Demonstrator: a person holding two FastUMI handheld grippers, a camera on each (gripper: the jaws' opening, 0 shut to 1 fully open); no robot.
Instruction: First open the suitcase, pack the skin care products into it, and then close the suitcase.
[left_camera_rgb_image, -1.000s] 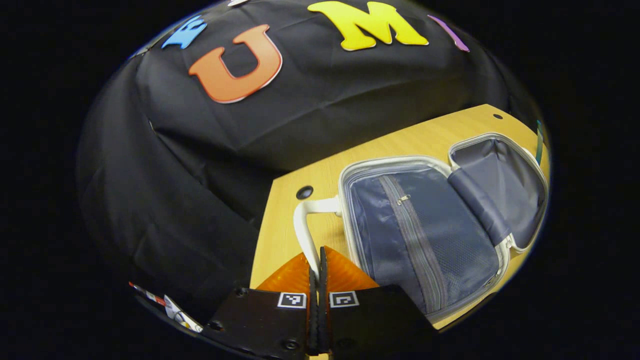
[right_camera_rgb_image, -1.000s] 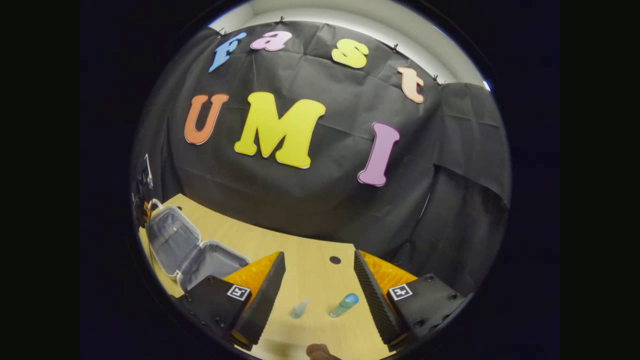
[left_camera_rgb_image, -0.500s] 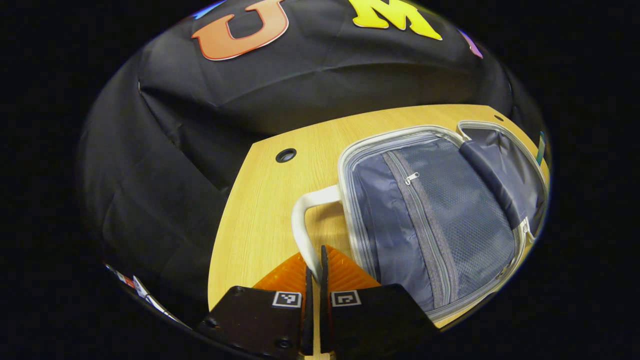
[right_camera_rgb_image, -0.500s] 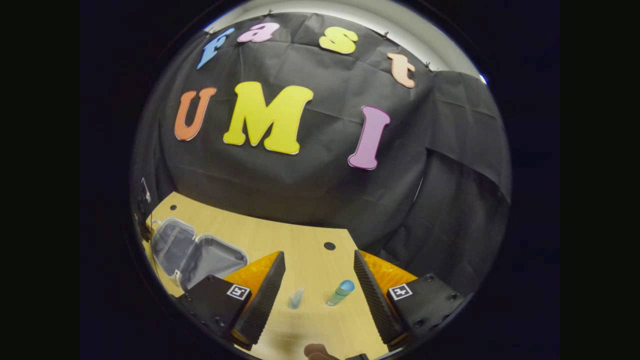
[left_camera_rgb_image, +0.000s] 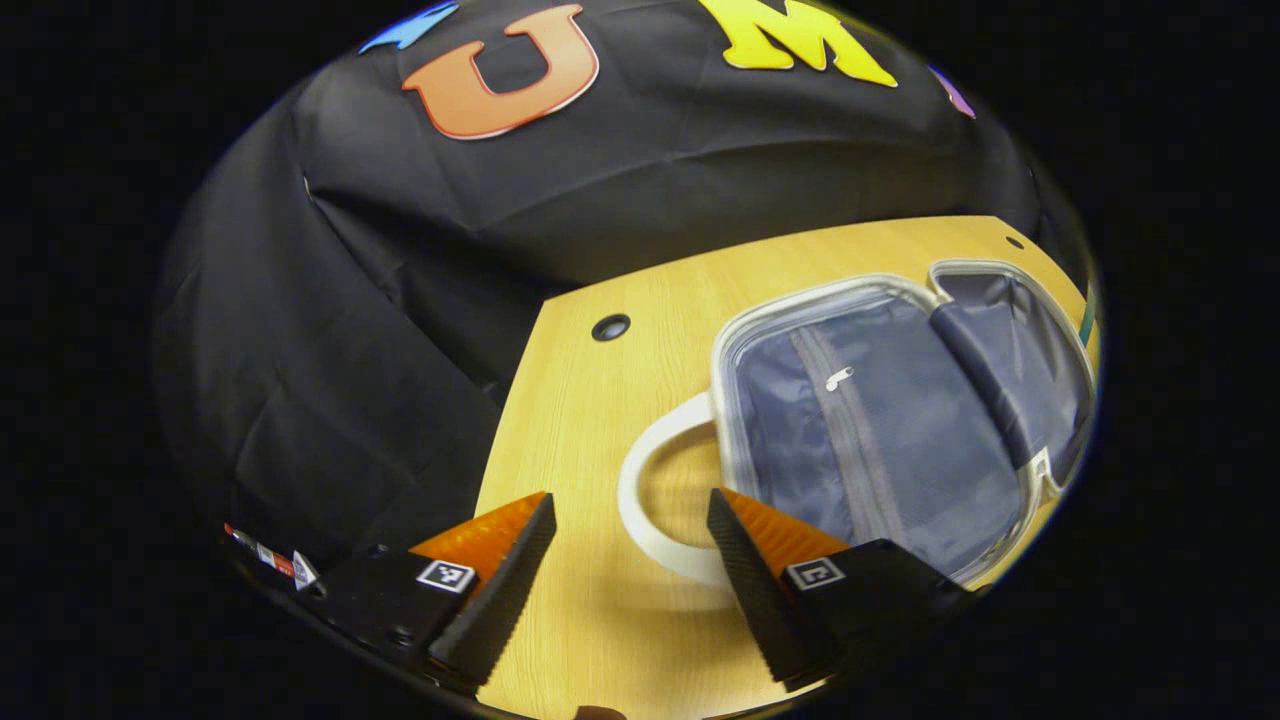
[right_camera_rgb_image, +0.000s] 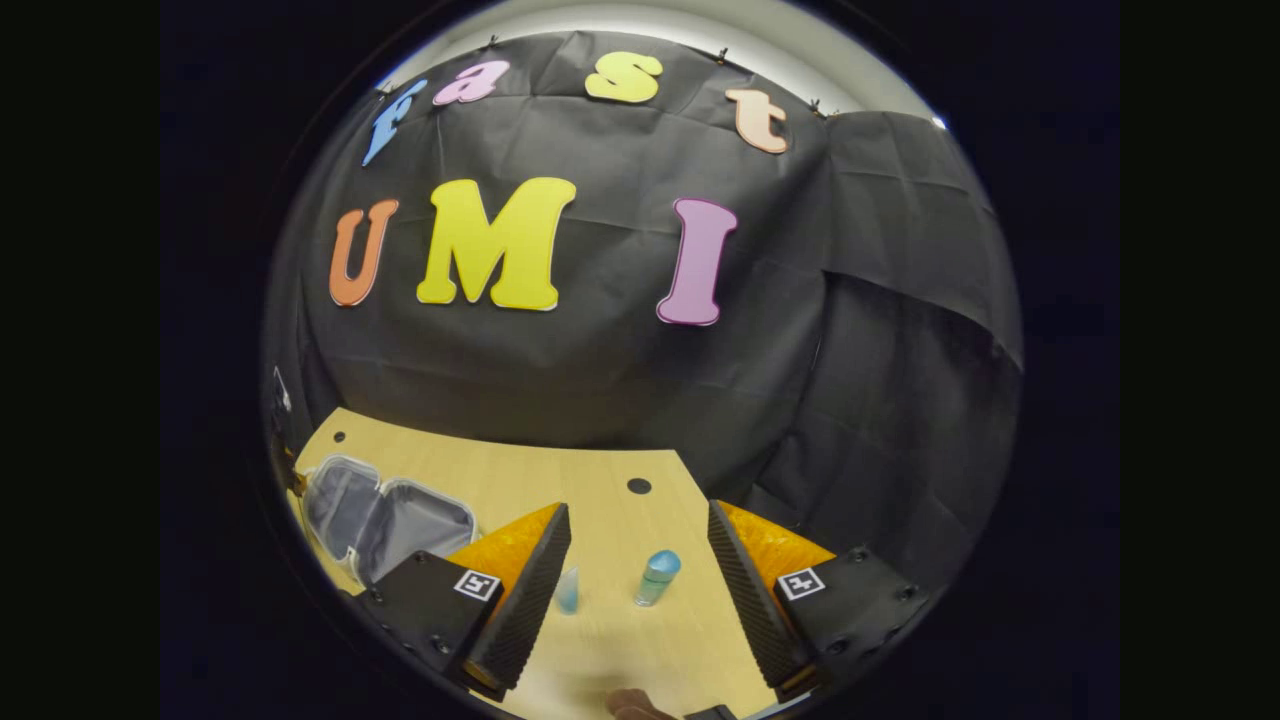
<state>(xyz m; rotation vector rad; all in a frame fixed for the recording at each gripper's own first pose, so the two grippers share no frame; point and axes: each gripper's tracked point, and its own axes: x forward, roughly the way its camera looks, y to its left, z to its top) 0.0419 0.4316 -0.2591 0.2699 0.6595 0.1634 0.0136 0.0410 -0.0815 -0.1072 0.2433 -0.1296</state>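
The small suitcase (left_camera_rgb_image: 880, 420) lies open on the wooden table (left_camera_rgb_image: 570, 420), grey lining up, with a zipped mesh half and a plain half. Its white handle (left_camera_rgb_image: 645, 505) curves out toward me. My left gripper (left_camera_rgb_image: 630, 545) stands open just in front of that handle, fingers either side and apart from it. In the right gripper view the open suitcase (right_camera_rgb_image: 385, 510) sits far left. My right gripper (right_camera_rgb_image: 637, 560) is open above two skin care products: a small clear bottle (right_camera_rgb_image: 568, 590) and a bluish capped bottle (right_camera_rgb_image: 657, 577), both standing between the fingers, untouched.
Black cloth walls close off the back and sides of the table (right_camera_rgb_image: 600, 480). Cable holes (left_camera_rgb_image: 610, 327) (right_camera_rgb_image: 638, 486) mark the tabletop near its far edge. Some small red-and-white labels (left_camera_rgb_image: 270, 562) lie beyond the table's left edge.
My left gripper has let go of the suitcase handle and opened wide, drawing back a little. The right gripper view swung slightly, bringing the two bottles closer between its fingers.
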